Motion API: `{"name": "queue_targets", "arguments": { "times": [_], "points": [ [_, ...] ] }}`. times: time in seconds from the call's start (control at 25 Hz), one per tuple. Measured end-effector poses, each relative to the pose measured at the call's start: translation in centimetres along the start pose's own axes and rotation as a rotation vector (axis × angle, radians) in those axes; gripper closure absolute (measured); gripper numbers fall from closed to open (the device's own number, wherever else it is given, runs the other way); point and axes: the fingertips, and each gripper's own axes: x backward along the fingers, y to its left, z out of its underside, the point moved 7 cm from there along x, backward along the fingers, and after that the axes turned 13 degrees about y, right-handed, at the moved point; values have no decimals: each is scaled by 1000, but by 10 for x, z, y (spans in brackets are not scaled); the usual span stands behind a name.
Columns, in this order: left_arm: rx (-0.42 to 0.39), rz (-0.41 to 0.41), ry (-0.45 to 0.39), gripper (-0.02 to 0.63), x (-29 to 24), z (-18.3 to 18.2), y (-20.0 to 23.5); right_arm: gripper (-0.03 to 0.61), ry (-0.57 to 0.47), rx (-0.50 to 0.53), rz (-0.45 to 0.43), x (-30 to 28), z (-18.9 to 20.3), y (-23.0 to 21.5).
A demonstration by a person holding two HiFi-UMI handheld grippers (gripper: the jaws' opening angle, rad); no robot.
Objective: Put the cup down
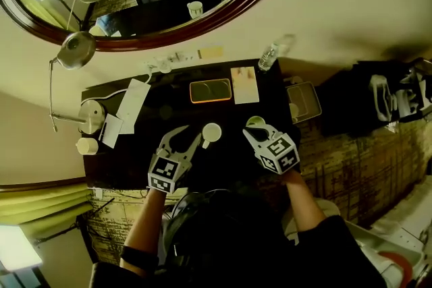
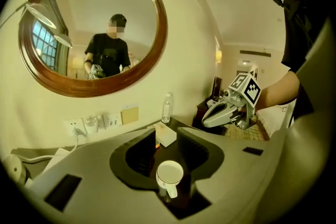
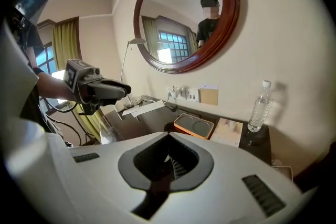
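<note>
My left gripper (image 2: pixel 167 131) has its jaws partly apart, and the white cup (image 2: pixel 169 173) shows in the gap with neither pad visibly pressing on it. The cup stands upright on the dark desk (image 1: pixel 128 160), on my side of the orange tray (image 1: pixel 210 90). My right gripper (image 3: pixel 169 139) is closed tight and empty, nearer me than the tray and off to its right.
</note>
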Motion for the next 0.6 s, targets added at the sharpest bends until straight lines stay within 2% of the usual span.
{"name": "queue_targets", "arguments": {
  "times": [0.12,0.4,0.6],
  "points": [
    [22,-22,-27,607,6,2,2,572,-15,-4,-1,2,-1,-1],
    [63,-46,-46,614,18,9,0,572,-77,6,-27,8,-5,6],
    [-15,-43,-31,614,19,9,-10,572,-76,-2,-26,9,1,9]
  ]
}}
